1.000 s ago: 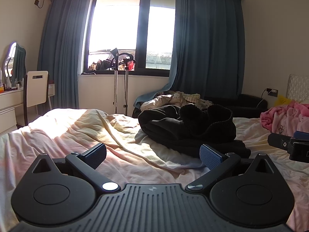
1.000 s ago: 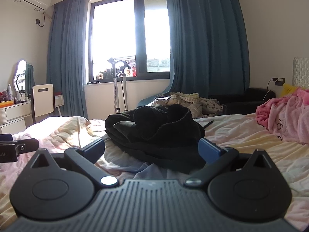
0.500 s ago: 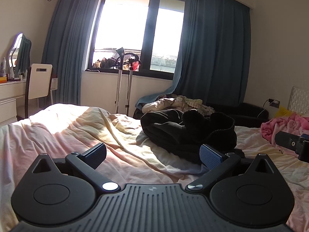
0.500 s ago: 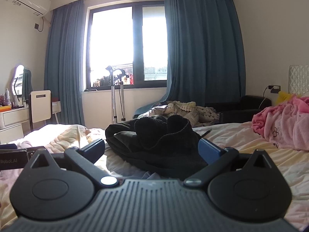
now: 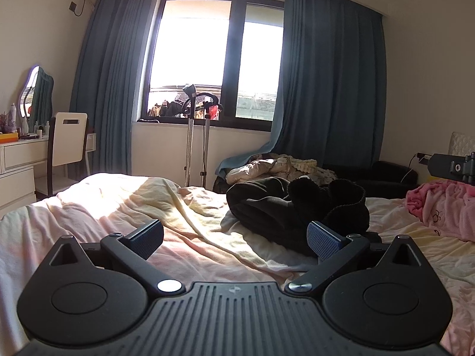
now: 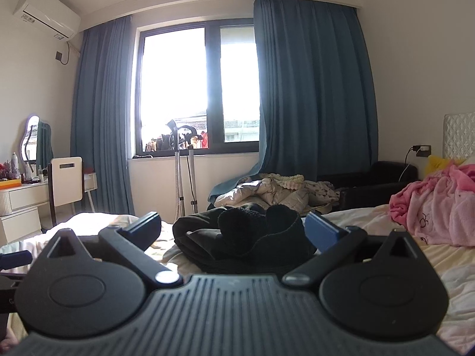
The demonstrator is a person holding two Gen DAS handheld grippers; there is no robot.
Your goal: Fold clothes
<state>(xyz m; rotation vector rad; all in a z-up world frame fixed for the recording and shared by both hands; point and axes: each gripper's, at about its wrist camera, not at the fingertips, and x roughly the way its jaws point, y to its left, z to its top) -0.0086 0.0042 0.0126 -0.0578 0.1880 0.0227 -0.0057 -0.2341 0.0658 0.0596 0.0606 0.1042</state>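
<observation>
1. You can read no text for certain in either view.
2. On the air conditioner (image 6: pixel 47 10), high on the wall left of the window (image 6: pixel 197 89), you see a small dark brand mark at its lower left corner, too blurred to spell out.
3. On the pink garment (image 6: pixel 439 204), lying right of the window on the bed (image 6: pixel 386 216), you see a small outline drawing, not lettering.
</observation>
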